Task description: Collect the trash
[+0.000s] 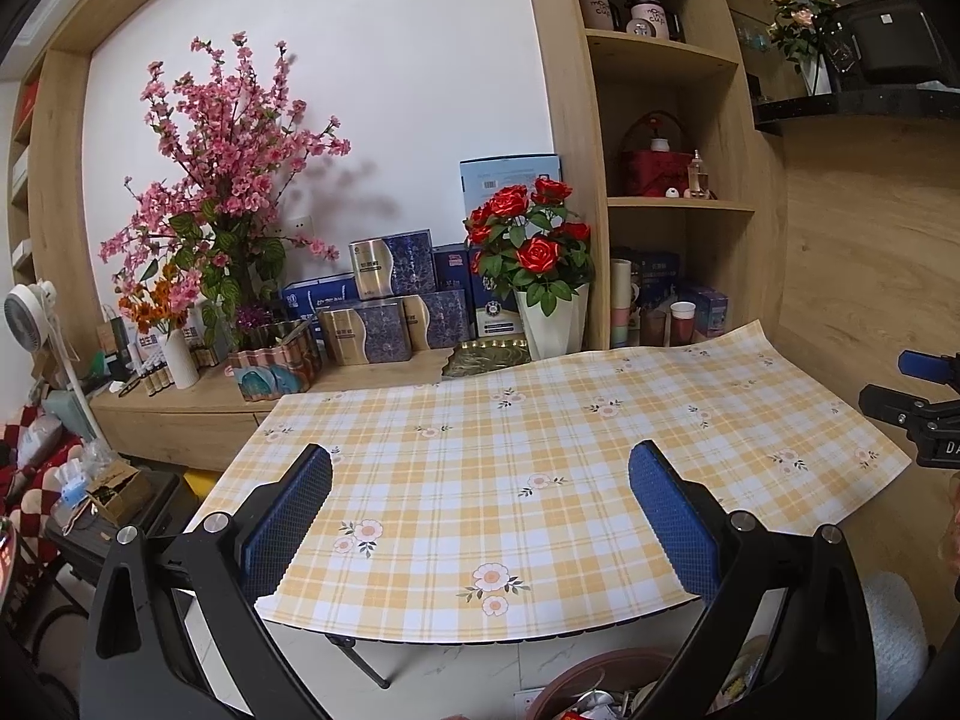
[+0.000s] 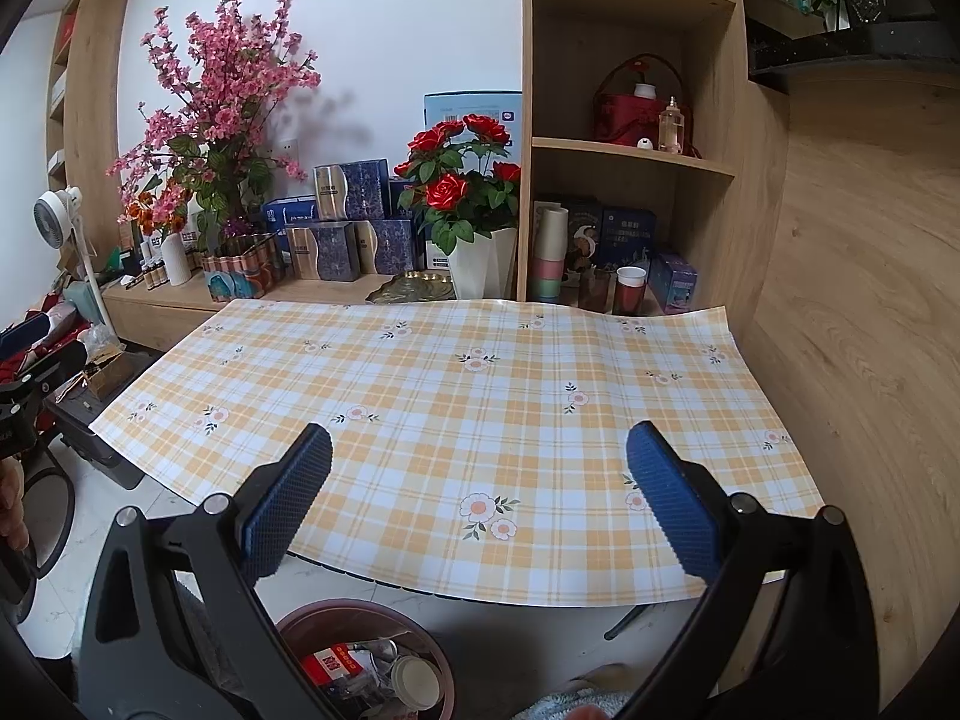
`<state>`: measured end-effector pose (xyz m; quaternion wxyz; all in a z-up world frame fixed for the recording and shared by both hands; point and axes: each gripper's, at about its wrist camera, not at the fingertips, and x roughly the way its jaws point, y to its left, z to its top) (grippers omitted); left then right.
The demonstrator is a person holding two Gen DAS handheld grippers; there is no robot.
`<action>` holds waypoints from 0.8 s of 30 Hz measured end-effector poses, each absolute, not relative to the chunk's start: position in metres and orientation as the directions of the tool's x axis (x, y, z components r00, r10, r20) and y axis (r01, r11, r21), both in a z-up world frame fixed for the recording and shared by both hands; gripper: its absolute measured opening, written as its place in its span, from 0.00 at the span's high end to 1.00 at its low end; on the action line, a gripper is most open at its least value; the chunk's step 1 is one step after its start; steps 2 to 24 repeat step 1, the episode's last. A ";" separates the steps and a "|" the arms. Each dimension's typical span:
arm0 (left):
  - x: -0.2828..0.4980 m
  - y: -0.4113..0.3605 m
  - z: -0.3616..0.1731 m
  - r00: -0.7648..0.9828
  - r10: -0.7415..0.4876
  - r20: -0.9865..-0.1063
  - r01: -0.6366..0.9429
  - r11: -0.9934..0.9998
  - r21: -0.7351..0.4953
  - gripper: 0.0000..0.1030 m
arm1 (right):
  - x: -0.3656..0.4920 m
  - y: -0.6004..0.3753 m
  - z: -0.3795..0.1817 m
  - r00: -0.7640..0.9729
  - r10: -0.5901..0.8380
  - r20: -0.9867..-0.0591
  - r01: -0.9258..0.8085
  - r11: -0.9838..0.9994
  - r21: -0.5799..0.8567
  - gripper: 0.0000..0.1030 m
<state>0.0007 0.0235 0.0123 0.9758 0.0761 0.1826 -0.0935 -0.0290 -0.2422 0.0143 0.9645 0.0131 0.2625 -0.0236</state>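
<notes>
A brown round trash bin [image 2: 360, 660] stands on the floor below the table's near edge, holding a red packet, a white lid and other scraps; its rim also shows in the left wrist view [image 1: 600, 678]. The table [image 2: 480, 396] wears a yellow plaid flowered cloth with no loose trash in sight on it. My left gripper [image 1: 480, 516] is open and empty above the near edge. My right gripper [image 2: 480, 498] is open and empty above the near edge, the bin just below it. The right gripper's tip shows at the far right in the left wrist view [image 1: 924, 396].
Behind the table a wooden counter [image 2: 180, 300] carries pink blossom branches, a red rose pot [image 2: 474, 204] and blue boxes. A shelf unit [image 2: 630, 150] on the right holds cups and jars. A fan [image 2: 57, 222] and clutter stand at the left.
</notes>
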 end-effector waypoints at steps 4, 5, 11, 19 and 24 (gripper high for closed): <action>0.001 0.023 0.012 0.917 -0.150 -0.371 0.206 0.972 0.116 0.06 | -0.029 -0.242 0.014 0.861 -0.040 -0.507 0.053 0.999 0.012 0.06; 0.001 0.023 0.012 0.917 -0.150 -0.371 0.206 0.972 0.116 0.06 | -0.029 -0.242 0.014 0.861 -0.040 -0.507 0.053 0.999 0.012 0.06; 0.001 0.023 0.012 0.917 -0.150 -0.371 0.206 0.972 0.116 0.06 | -0.029 -0.242 0.014 0.861 -0.040 -0.507 0.053 0.999 0.012 0.06; 0.001 0.023 0.012 0.917 -0.150 -0.371 0.206 0.972 0.116 0.06 | -0.029 -0.242 0.014 0.861 -0.040 -0.507 0.053 0.999 0.012 0.06; 0.001 0.023 0.012 0.917 -0.150 -0.371 0.206 0.972 0.116 0.06 | -0.029 -0.242 0.014 0.861 -0.040 -0.507 0.053 0.999 0.012 0.06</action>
